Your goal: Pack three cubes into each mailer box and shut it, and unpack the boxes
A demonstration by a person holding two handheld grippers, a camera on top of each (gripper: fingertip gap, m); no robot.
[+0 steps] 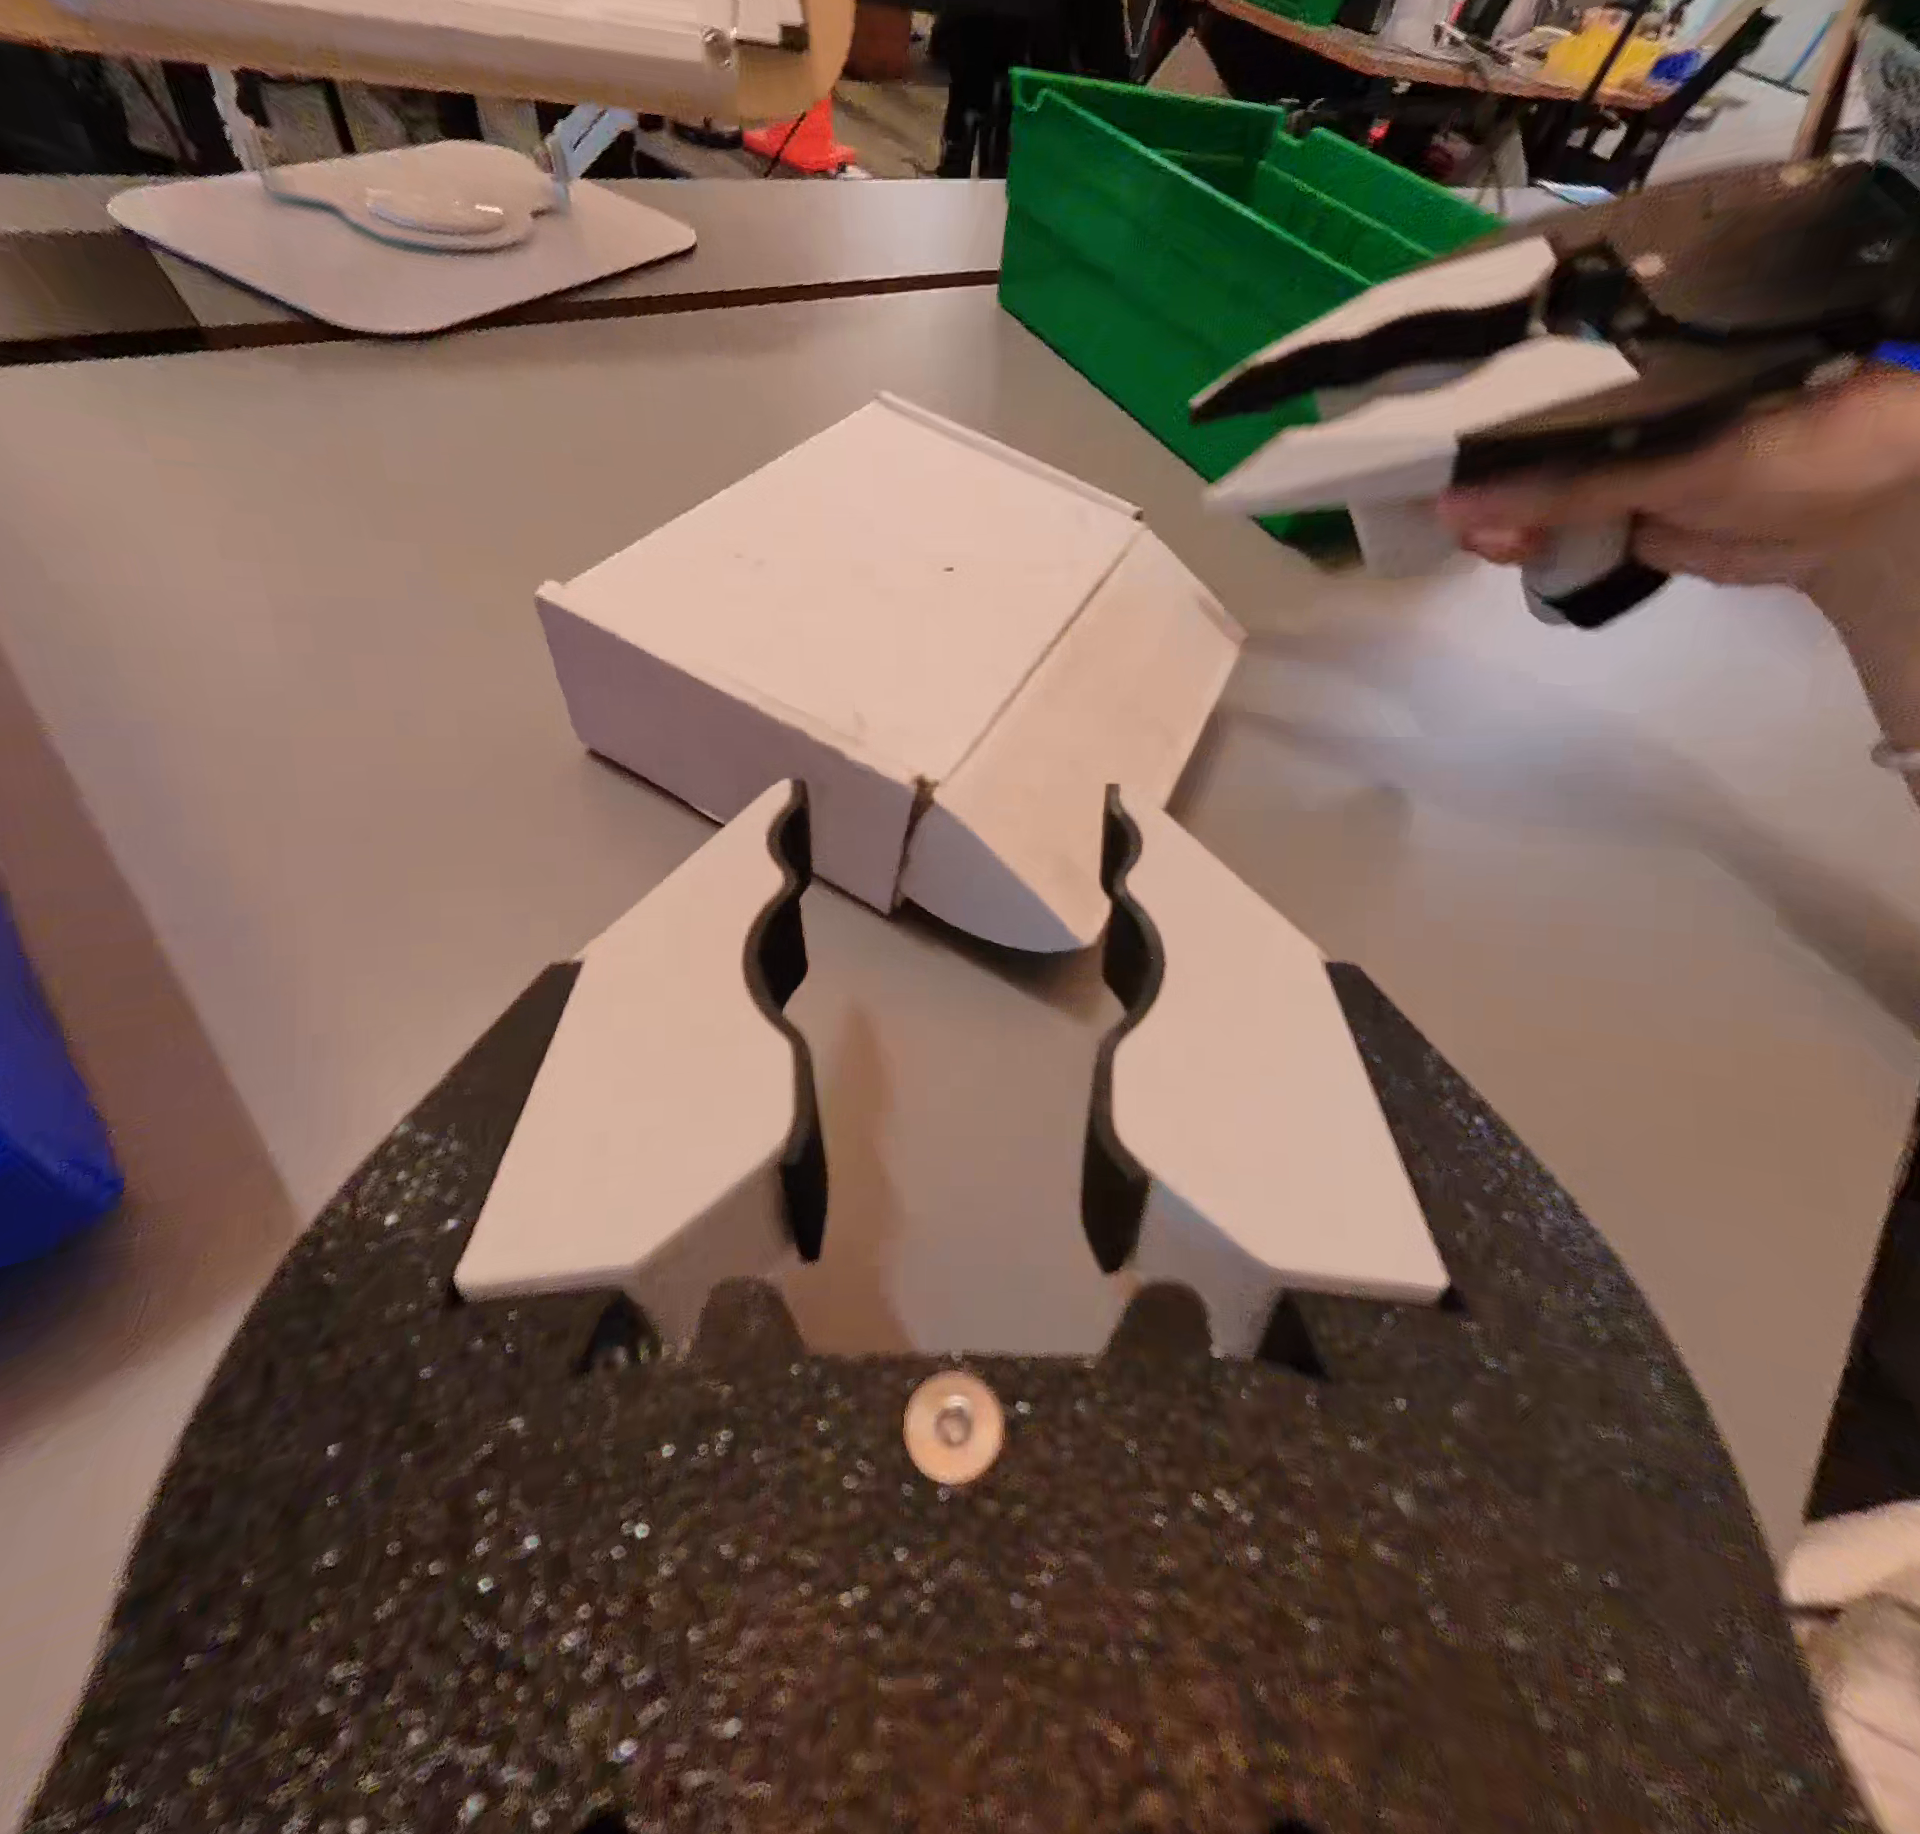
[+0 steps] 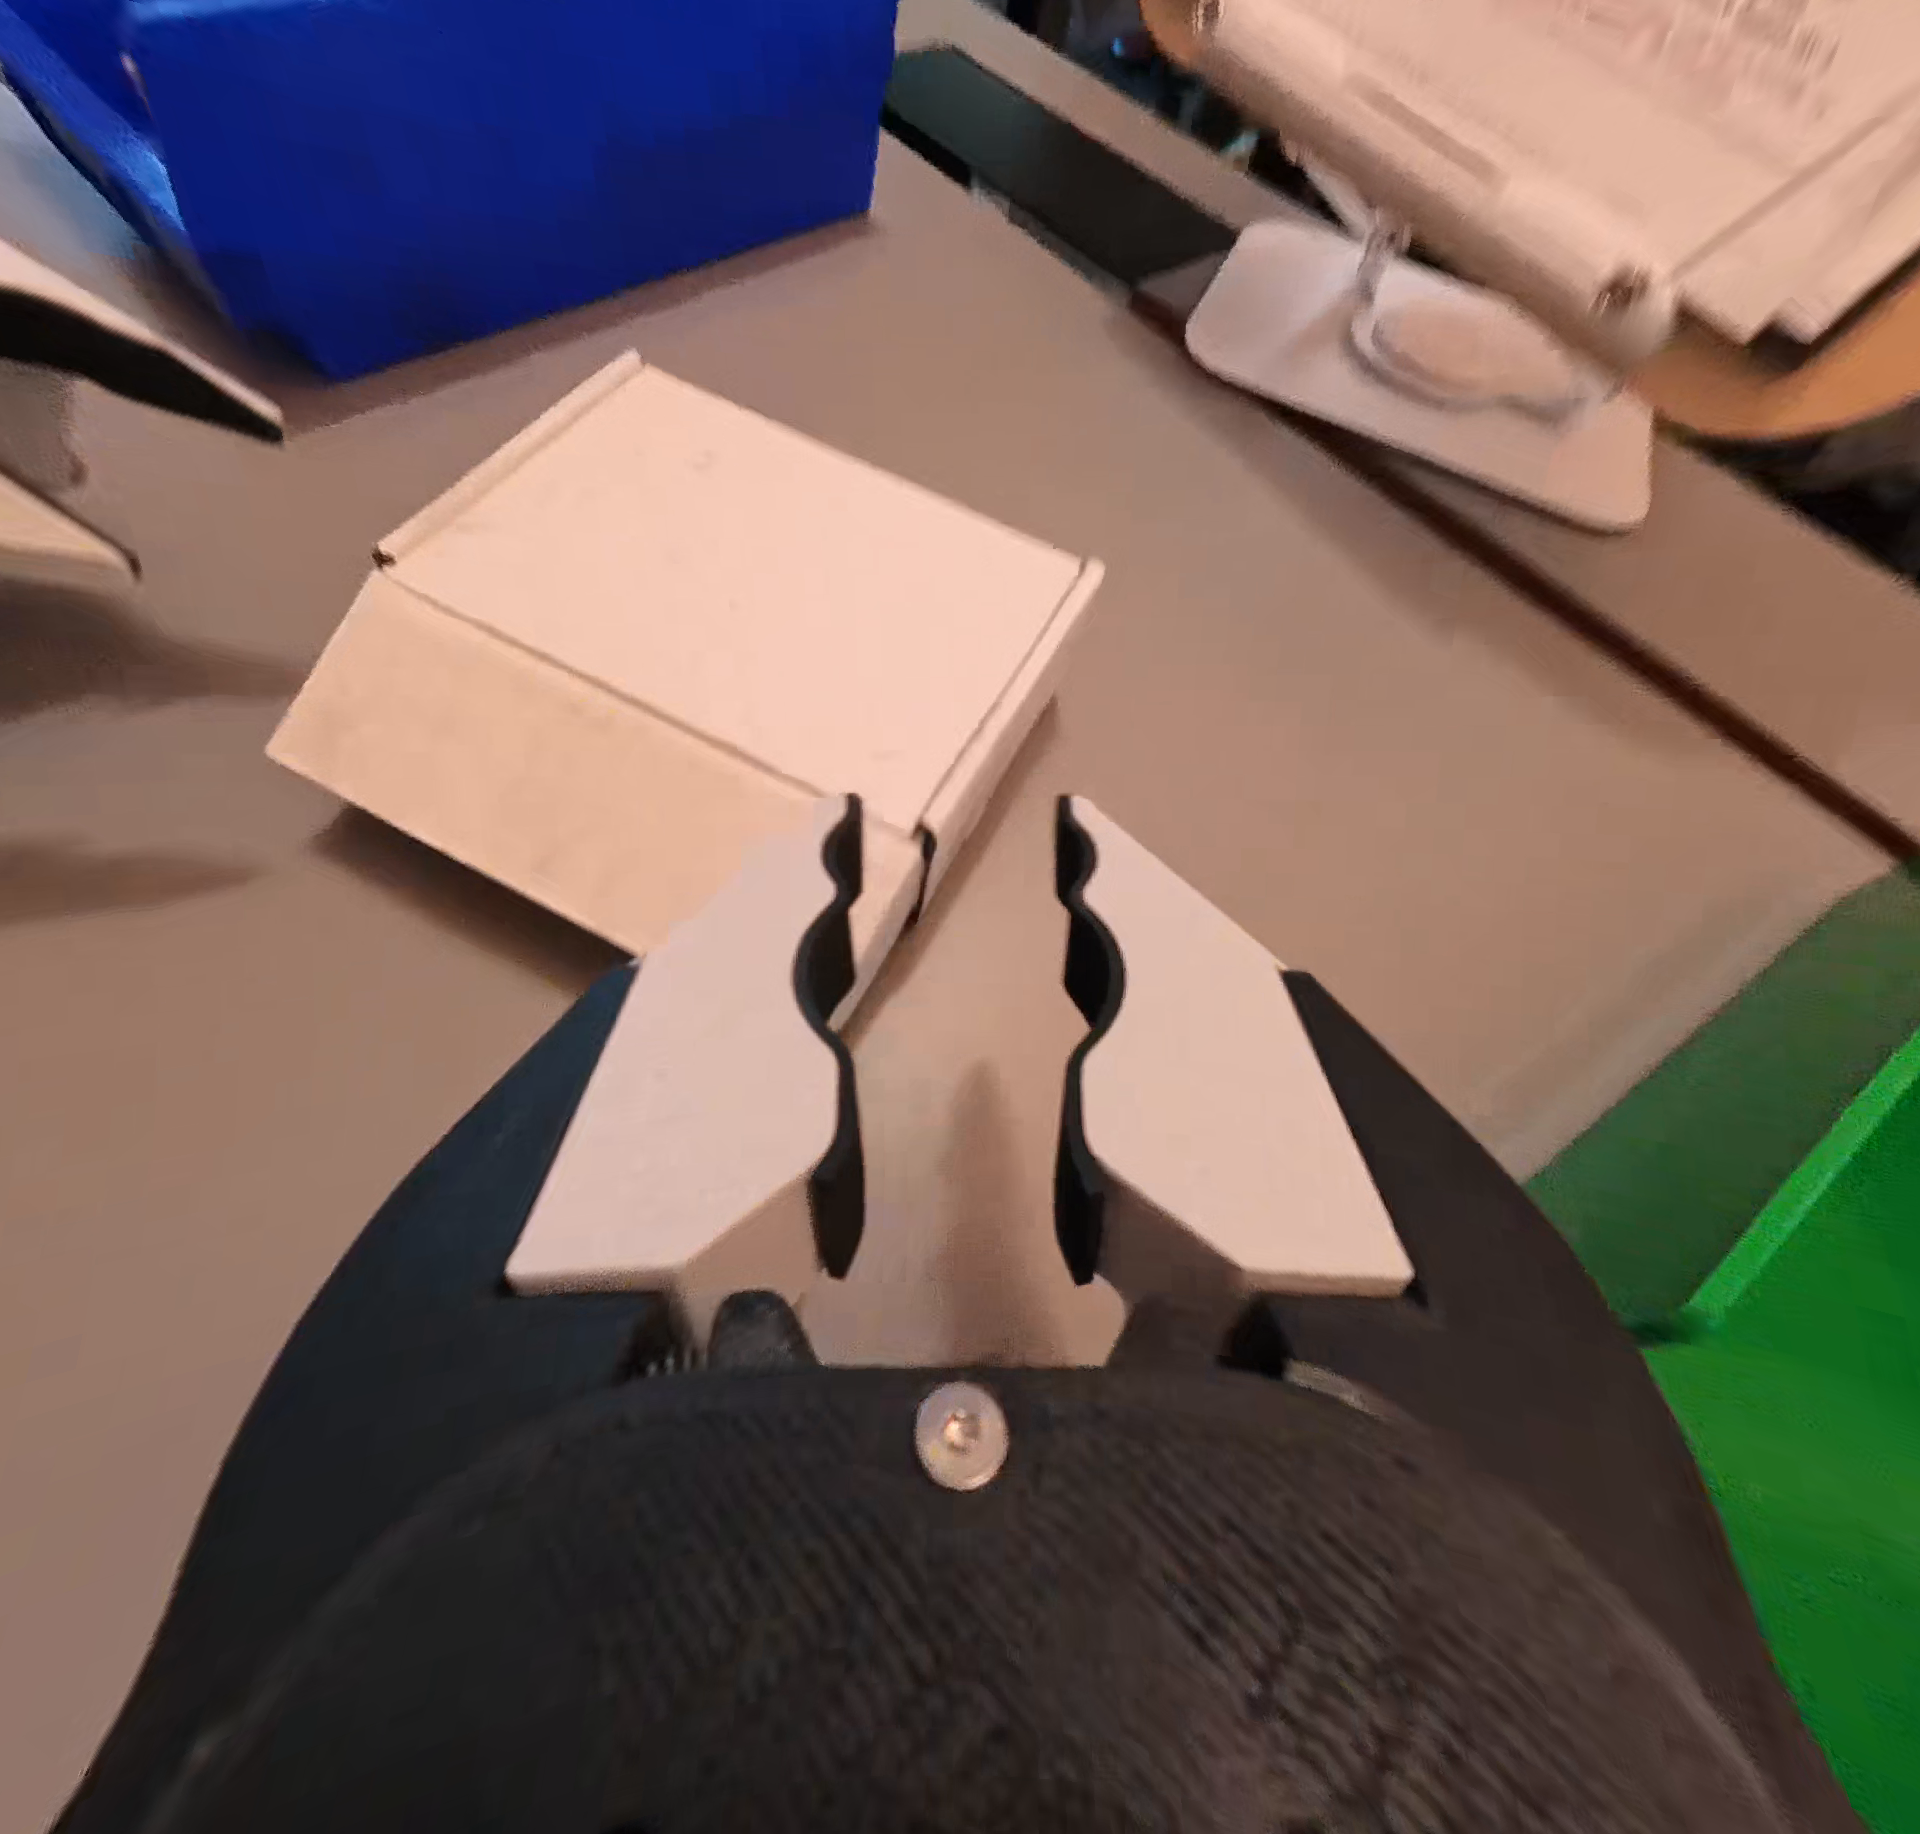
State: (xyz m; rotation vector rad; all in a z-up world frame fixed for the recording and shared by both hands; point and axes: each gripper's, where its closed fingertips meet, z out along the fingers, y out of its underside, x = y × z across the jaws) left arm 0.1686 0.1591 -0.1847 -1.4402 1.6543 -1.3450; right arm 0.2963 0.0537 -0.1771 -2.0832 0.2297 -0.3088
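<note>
Grey table [image 1: 312,558] bears closed white mailer box [image 1: 862,631].

Matt white cardboard mailer box [image 1: 873,631] (scuffed) on a smooth grey table [image 1: 312,558]; glossy green plastic bin [image 1: 1164,257].

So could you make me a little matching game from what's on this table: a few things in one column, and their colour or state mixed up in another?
Things:
1. mailer box
2. bin beside the right hand-held gripper
3. bin across the table from it
4. left hand-held gripper

Colour or state:
A. blue
B. open, holding nothing
C. white, lid down, front flap sticking out
D. green

Pairs: 1-C, 2-D, 3-A, 4-B
</note>
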